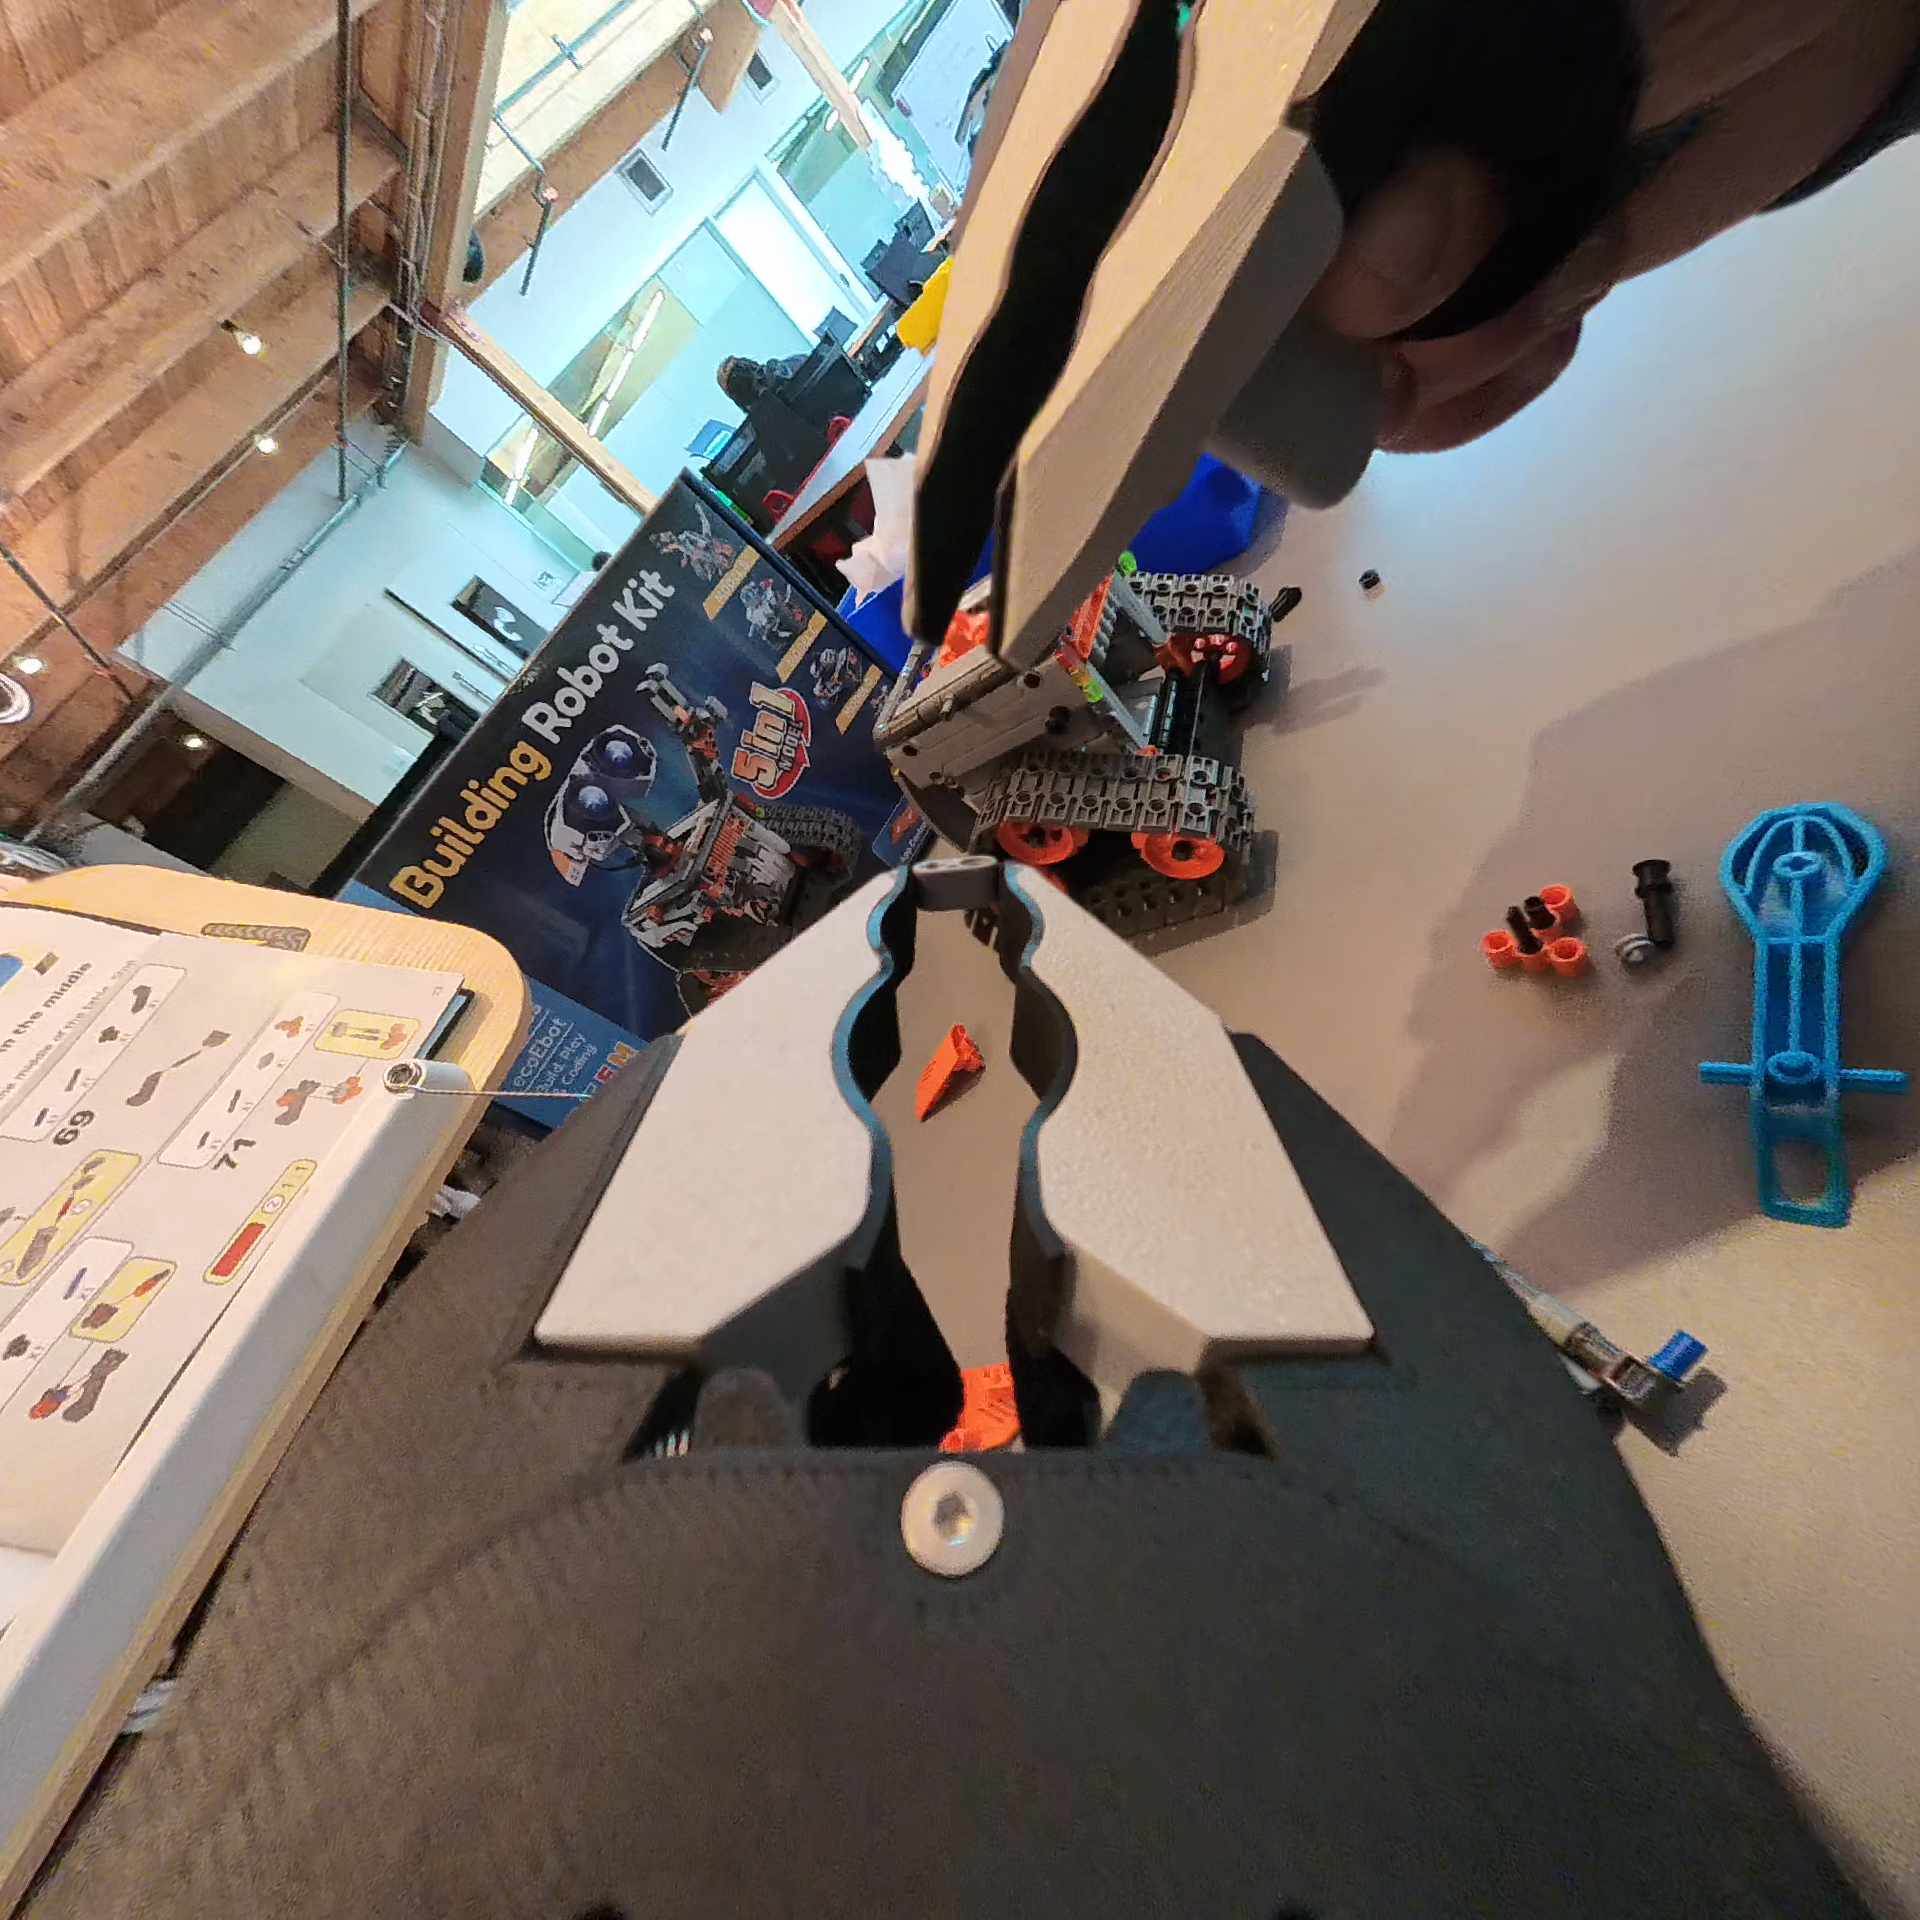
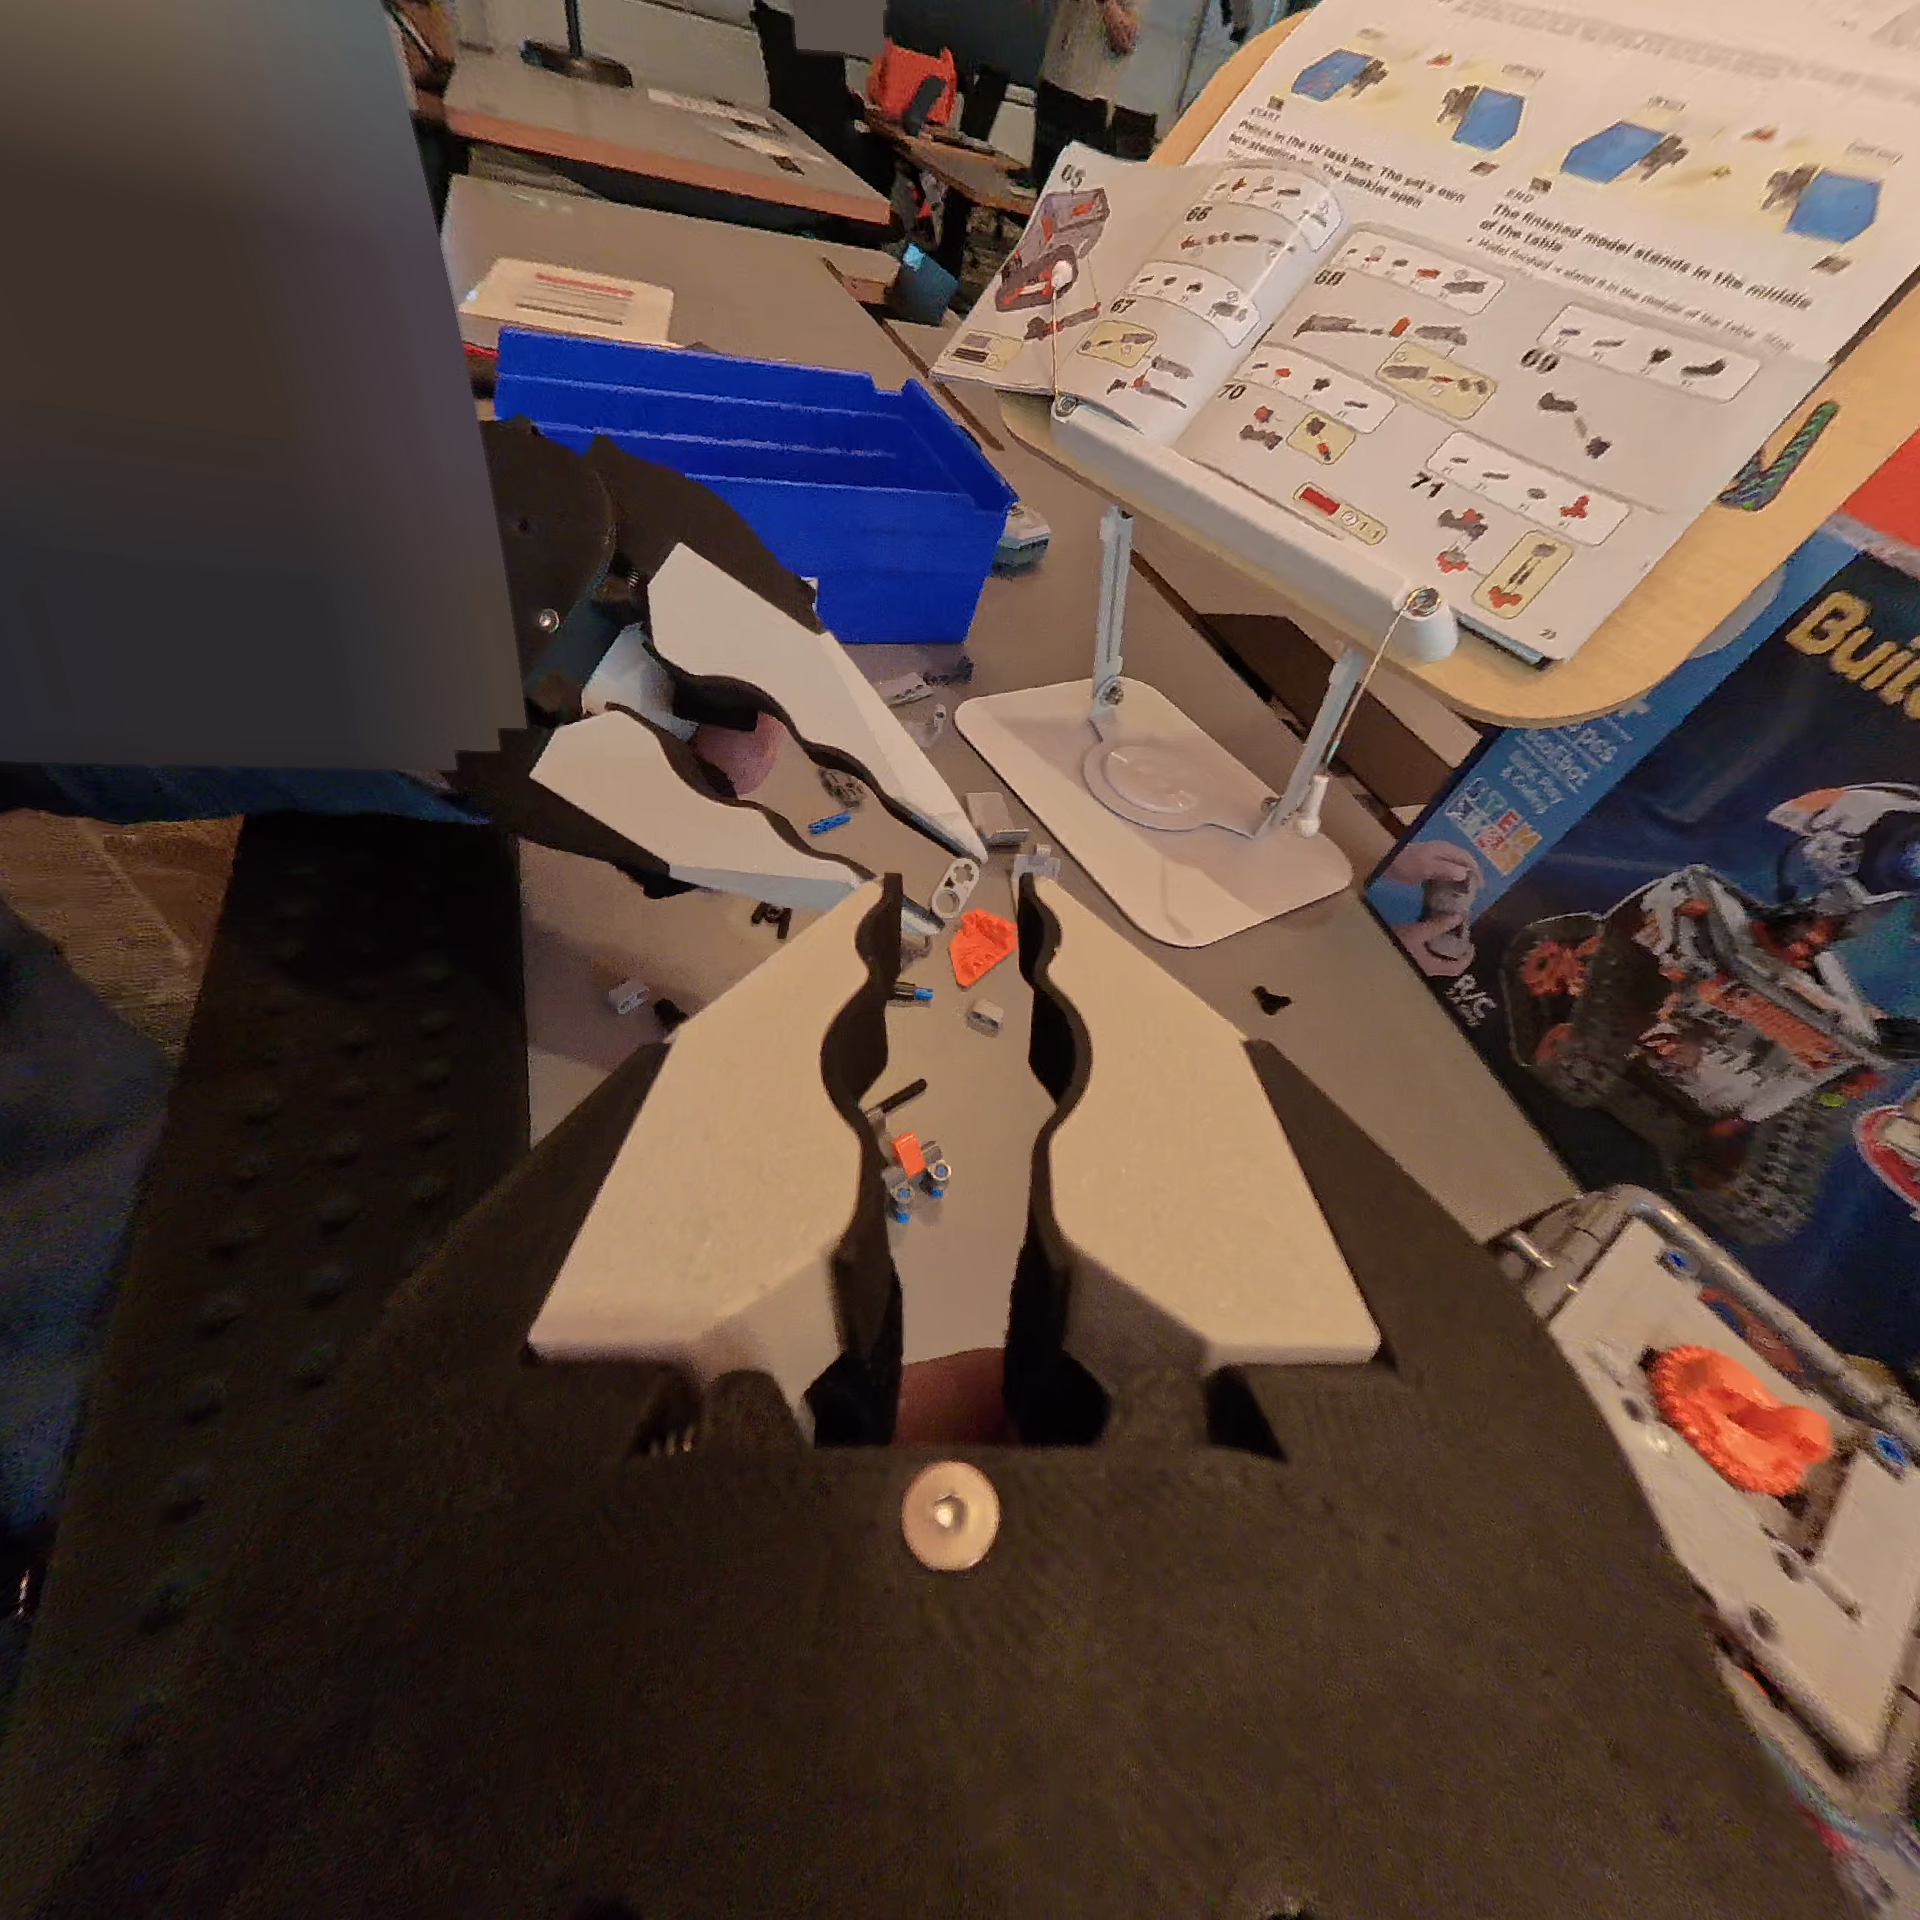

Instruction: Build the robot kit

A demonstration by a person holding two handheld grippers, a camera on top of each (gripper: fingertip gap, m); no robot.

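The left gripper (image 1: 954,883) pinches a small grey connector (image 1: 954,881) at its tips; beyond stands the tracked model (image 1: 1091,748), where the right gripper (image 1: 961,639) reaches, jaws slightly apart; only the right wrist view shows the blue bin (image 2: 790,468) and booklet stand (image 2: 1153,810).

The left hand-held gripper (image 1: 956,883) pinches a small grey beam piece (image 1: 954,881) at its fingertips, jaws nearly closed. The right hand-held gripper (image 2: 956,883) hangs tilted above the table, jaws slightly parted and holding nothing, a gloved hand (image 1: 1455,208) gripping its body.
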